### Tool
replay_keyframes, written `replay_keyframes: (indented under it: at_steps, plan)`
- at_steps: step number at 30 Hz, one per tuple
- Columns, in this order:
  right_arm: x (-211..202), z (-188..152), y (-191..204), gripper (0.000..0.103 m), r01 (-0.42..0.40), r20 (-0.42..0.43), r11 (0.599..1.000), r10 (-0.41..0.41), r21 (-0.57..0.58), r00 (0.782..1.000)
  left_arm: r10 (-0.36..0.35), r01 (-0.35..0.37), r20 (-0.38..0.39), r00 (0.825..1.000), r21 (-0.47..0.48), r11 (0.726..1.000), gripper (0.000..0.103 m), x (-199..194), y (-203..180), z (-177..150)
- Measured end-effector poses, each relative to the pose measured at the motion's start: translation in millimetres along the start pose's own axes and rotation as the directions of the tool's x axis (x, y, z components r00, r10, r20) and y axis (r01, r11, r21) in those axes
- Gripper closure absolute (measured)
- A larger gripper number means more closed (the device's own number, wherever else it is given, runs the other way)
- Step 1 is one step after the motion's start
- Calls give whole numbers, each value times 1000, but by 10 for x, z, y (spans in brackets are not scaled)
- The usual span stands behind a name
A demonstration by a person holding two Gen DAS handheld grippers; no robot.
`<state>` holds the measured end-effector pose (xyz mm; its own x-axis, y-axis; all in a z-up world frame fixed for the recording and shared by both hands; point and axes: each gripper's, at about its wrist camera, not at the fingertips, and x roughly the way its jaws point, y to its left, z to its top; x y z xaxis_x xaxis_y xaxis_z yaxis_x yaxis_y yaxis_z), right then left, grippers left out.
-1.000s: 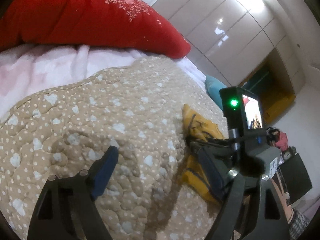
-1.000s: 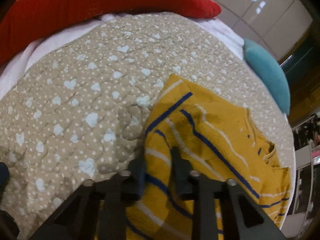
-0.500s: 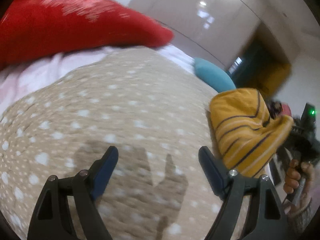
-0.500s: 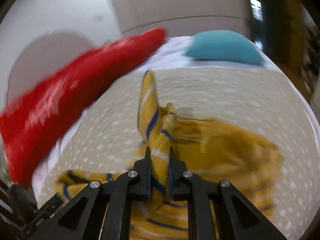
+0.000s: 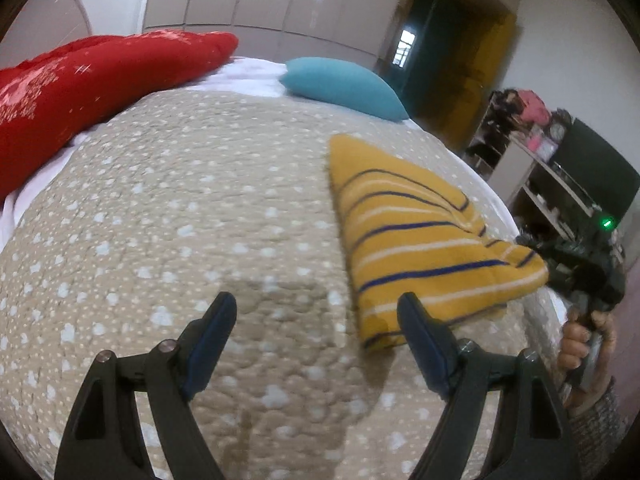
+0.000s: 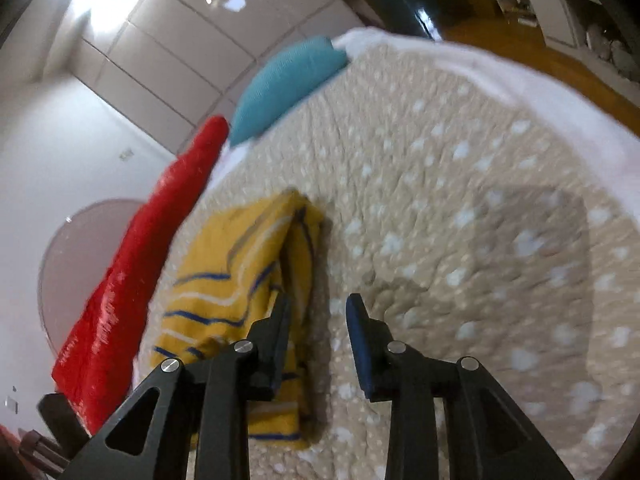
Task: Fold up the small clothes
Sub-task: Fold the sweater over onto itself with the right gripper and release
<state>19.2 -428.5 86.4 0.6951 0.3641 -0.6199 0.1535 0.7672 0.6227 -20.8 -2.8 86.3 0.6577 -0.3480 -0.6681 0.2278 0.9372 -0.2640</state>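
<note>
A yellow sweater with blue and white stripes (image 5: 416, 232) lies folded on the beige quilted bedspread (image 5: 200, 208). In the left wrist view it sits right of centre. My left gripper (image 5: 316, 320) is open and empty above the quilt, its right finger just in front of the sweater's near edge. My right gripper (image 6: 318, 316) is open; the sweater (image 6: 240, 264) lies under and beside its left finger, released. The right gripper also shows in the left wrist view (image 5: 580, 276) at the sweater's right corner, held by a hand.
A red pillow (image 5: 92, 84) and a teal cushion (image 5: 344, 88) lie at the far side of the bed. White sheet edges the quilt (image 6: 520, 80). Shelves and a dark screen (image 5: 592, 168) stand to the right, past the bed edge.
My right gripper lifted the sweater, carried it over, laid it down folded and opened. My left gripper stayed open and swung its view to the right.
</note>
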Motion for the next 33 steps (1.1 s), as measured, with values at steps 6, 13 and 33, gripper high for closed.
replay_keyframes:
  at_steps: [6,13,33]
  plan:
    - [-319,-109,592,57,-85,45,981,94,-172,995,14,-13,-30,999,25,1000,22,33,-226,-44]
    - [166,-550,934,93,26,-75,945,-53,-326,996,24,-23,-29,999,47,999,22,-38,-385,2]
    - [446,121,242,12,-29,-54,998,26,-56,998,-302,277,-273,914,-125,953,10,1402,-306,690]
